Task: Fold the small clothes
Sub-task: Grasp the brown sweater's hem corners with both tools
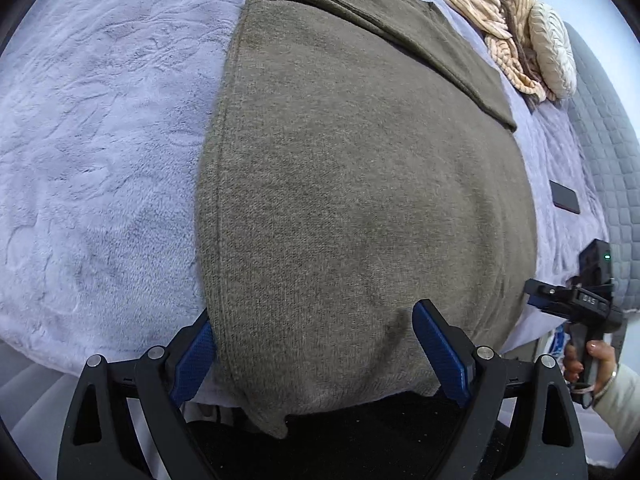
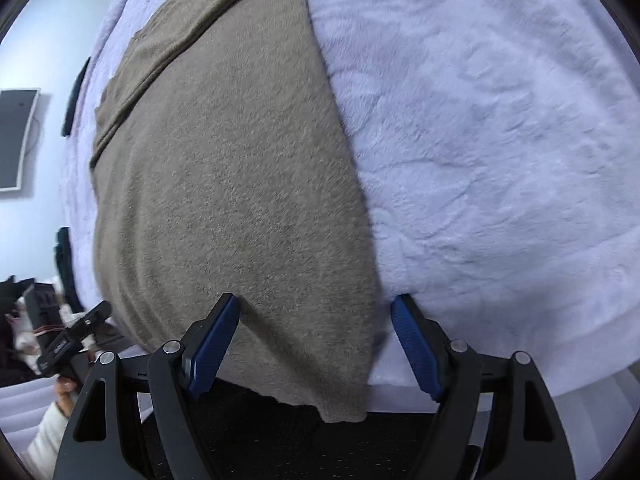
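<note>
An olive-brown knit sweater lies flat on the pale lilac fleece blanket, a sleeve folded across its far part. Its near hem hangs over the bed edge. My left gripper is open, its blue pads either side of the sweater's near left corner. My right gripper is open around the near right corner of the sweater. The right gripper also shows in the left wrist view, and the left gripper in the right wrist view.
A heap of cream striped clothes lies at the far right of the bed, with a dark phone nearer. A grey quilted headboard borders the right side. The blanket spreads right of the sweater. Dark floor lies below the bed edge.
</note>
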Available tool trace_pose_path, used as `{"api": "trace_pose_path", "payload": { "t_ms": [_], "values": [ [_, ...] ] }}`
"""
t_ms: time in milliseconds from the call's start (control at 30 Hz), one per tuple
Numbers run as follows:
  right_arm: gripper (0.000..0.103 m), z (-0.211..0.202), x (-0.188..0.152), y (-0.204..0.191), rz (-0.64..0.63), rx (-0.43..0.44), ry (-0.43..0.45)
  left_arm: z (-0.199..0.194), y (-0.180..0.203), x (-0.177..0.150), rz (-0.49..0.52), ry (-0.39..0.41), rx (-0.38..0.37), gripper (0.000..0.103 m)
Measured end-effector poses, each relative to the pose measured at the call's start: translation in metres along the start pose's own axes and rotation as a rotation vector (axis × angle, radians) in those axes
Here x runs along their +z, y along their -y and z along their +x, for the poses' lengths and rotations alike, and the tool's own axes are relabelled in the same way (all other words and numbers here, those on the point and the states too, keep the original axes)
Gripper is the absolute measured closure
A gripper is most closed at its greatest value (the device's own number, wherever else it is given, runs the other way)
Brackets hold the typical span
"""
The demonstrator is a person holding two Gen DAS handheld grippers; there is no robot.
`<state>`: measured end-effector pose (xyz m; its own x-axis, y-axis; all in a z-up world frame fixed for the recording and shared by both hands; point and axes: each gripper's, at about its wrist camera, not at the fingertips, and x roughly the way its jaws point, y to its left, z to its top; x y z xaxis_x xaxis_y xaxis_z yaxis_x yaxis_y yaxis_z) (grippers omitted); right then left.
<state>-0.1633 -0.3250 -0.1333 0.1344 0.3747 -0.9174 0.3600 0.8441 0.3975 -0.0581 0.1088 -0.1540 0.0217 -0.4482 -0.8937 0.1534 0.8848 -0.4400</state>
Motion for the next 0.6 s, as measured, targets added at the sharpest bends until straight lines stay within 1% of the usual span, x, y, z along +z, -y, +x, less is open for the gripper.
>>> {"api": "trace_pose_path", "payload": {
  "t_ms": [100, 200, 267, 333, 500, 533, 567, 600],
  "values": [
    [0.021, 0.006, -0.008, -0.002, -0.025, 0.125, -0.057, -0.002, 0.0, 0.001, 0.001, -0.005, -0.075, 0.011],
    [0.021, 0.012, -0.018, -0.007, -0.057, 0.2, -0.108, -0.002, 0.0, 0.0, 0.007, -0.011, -0.112, 0.011],
    [0.021, 0.021, -0.02, -0.009, -0.066, 0.209, -0.139, 0.001, -0.001, -0.002, 0.011, -0.016, -0.11, 0.011],
    [0.021, 0.032, -0.023, -0.008, -0.065, 0.197, -0.169, 0.003, 0.0, -0.005, 0.015, -0.018, -0.105, 0.011],
    [0.021, 0.032, -0.026, -0.004, -0.048, 0.207, -0.166, 0.0, -0.005, -0.018, 0.037, -0.04, -0.09, 0.011],
    [0.021, 0.029, -0.026, -0.001, -0.042, 0.214, -0.166, 0.0, -0.004, -0.02, 0.042, -0.045, -0.086, 0.011],
    [0.021, 0.027, -0.024, -0.001, -0.033, 0.241, -0.165, -0.001, -0.002, -0.022, 0.046, -0.048, -0.087, 0.011],
    [0.021, 0.024, -0.023, -0.004, -0.027, 0.277, -0.16, -0.003, 0.0, -0.022, 0.044, -0.048, -0.106, 0.011]
  ]
}}
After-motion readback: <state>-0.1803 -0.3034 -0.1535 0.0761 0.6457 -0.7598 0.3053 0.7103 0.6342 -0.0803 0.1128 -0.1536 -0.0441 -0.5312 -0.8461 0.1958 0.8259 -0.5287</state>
